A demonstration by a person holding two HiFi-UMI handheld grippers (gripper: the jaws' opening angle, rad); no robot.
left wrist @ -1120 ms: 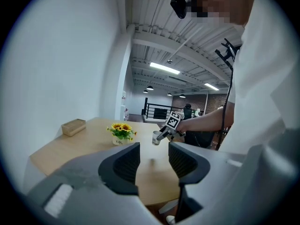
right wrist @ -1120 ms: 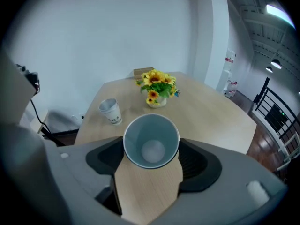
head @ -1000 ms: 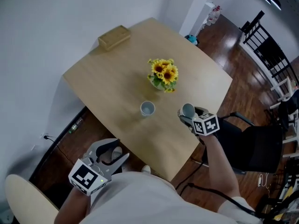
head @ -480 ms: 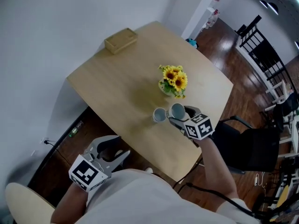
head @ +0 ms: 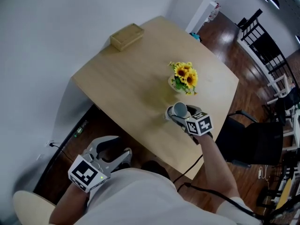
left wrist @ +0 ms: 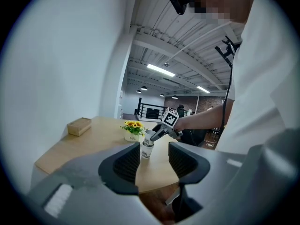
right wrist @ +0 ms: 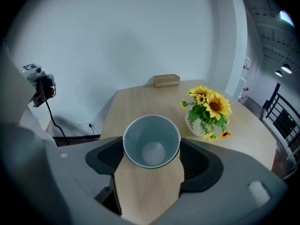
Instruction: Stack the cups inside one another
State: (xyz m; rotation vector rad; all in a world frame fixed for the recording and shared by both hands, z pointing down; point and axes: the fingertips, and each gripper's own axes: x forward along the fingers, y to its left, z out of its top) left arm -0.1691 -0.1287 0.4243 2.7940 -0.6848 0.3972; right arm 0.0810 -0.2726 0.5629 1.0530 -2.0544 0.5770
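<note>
Held cup (right wrist: 152, 146) in right gripper (right wrist: 151, 154) largely covers standing cup (left wrist: 146, 152) from above.

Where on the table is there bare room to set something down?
The broad middle of the table, between the wooden box and the sunflower pot, is bare, as is the near-left edge. The near-right side is crowded: the pot, the standing cup and the right gripper holding a second cup over it.

No legible words or numbers anywhere, dark lettering on white flower pot (right wrist: 194, 123) too small to read, faint print on lower cup (left wrist: 146, 153) likewise unreadable
</note>
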